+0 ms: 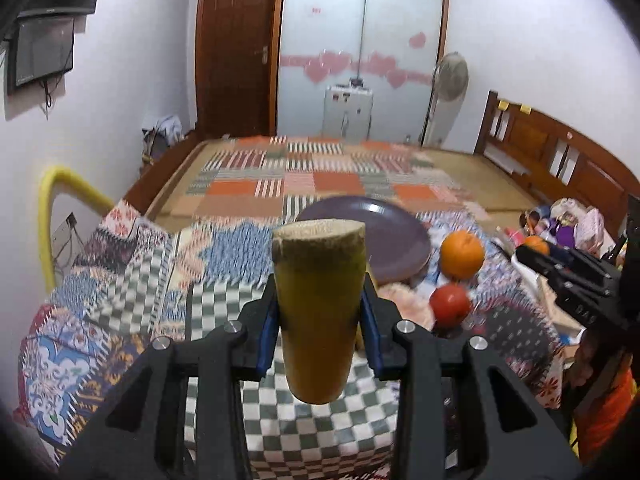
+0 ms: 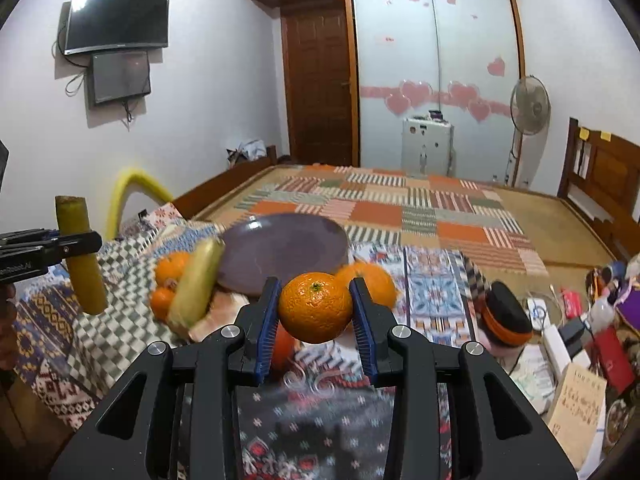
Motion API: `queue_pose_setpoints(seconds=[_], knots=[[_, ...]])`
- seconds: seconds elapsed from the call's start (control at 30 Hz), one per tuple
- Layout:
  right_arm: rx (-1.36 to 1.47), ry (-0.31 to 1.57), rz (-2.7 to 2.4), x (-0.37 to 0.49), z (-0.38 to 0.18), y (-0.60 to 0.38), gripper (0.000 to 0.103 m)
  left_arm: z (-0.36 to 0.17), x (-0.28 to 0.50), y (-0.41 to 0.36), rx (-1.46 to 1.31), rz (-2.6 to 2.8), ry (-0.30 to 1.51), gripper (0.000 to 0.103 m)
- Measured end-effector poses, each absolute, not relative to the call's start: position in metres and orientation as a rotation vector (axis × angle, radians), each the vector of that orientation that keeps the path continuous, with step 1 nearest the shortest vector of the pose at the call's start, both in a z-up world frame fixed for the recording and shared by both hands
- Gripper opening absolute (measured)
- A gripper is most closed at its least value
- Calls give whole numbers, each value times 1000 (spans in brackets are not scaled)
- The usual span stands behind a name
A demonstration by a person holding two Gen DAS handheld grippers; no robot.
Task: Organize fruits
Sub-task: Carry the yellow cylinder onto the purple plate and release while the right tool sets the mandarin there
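My left gripper [image 1: 320, 292] is shut on a yellow-green cut cane stick [image 1: 320, 312], held upright above the checked cloth. In the right wrist view that stick [image 2: 80, 256] shows at the far left in the left gripper [image 2: 60, 244]. My right gripper [image 2: 316, 286] is shut on an orange [image 2: 316, 307], lifted off the bedding. Behind it lies a purple plate [image 2: 288, 248]. A second pale cane piece [image 2: 198, 280], small oranges [image 2: 172, 268] and another orange [image 2: 374, 278] lie by the plate. A loose orange [image 1: 462, 254] and a red fruit [image 1: 450, 304] show in the left wrist view.
Patchwork quilts [image 2: 420, 216] cover a wide bed with a wooden headboard [image 2: 608, 184]. Clutter of boxes and papers [image 2: 576, 360] and a black-orange cap [image 2: 504, 316] sit at the right. A yellow foam tube [image 1: 52, 208] arcs at the left edge. A fan [image 2: 530, 108] stands behind.
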State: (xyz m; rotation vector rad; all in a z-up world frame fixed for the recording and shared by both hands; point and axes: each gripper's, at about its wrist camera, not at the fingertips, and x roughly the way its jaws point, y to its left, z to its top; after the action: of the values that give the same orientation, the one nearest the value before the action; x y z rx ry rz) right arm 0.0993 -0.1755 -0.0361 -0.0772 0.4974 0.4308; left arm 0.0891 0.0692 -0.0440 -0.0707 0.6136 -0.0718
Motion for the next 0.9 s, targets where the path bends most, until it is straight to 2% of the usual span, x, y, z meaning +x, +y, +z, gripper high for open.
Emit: queue_pose_setpoints(seconds=[0.43, 0.9], knots=[[-88, 441, 471, 130, -15, -145, 32, -2, 121, 50, -26, -83, 515, 36], [-159, 552, 472, 189, -53, -123, 32, -38, 211, 50, -10, -63, 619, 36]])
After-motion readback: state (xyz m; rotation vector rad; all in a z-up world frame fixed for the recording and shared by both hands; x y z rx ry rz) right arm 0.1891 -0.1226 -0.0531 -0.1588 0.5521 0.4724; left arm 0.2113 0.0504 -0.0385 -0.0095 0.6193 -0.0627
